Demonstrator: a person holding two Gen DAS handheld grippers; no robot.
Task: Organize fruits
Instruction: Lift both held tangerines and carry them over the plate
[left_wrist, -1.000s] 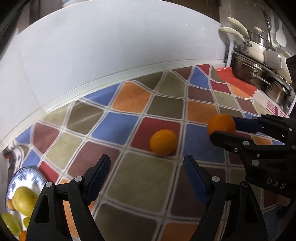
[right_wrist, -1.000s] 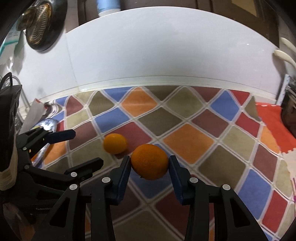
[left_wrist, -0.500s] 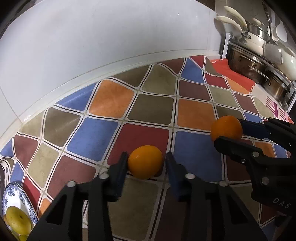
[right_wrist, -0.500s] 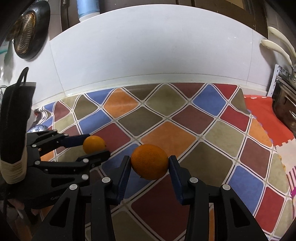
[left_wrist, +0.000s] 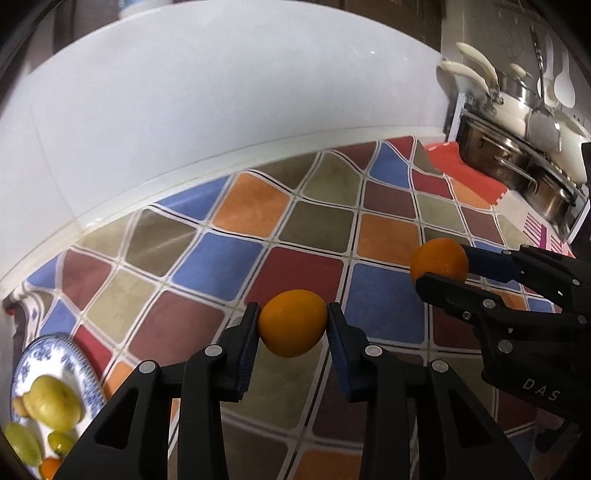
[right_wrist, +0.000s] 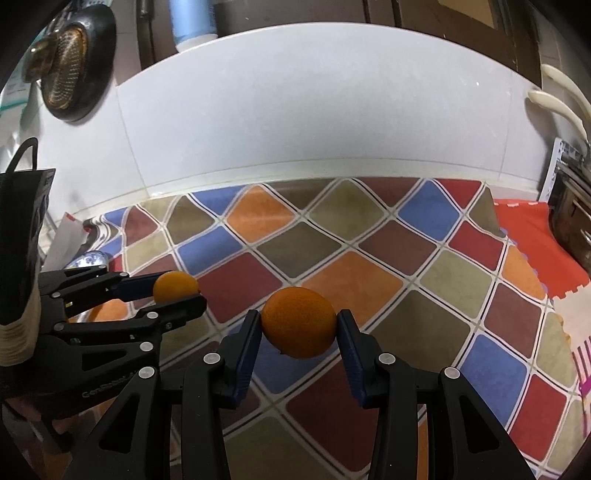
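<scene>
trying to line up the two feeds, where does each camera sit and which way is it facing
Left wrist: on the left gripper, looking down along its fingers at the lighter orange; right gripper at right.
Right wrist: on the right gripper, fingers clamping the darker orange; left gripper at left.
Shared: both oranges, checkered cloth.

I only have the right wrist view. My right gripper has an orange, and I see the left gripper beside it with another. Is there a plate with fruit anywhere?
Observer: Yes. The left wrist view shows a blue-patterned plate at the cloth's left end, near the lower left corner of that view.
Operator: What's on it?
Observer: A yellow-green apple, some green grapes, and a small orange fruit at the near edge.
Operator: Is the left gripper's grip centred?
Observer: The left gripper has both pads on the sides of its orange, roughly at the widest part.
</scene>
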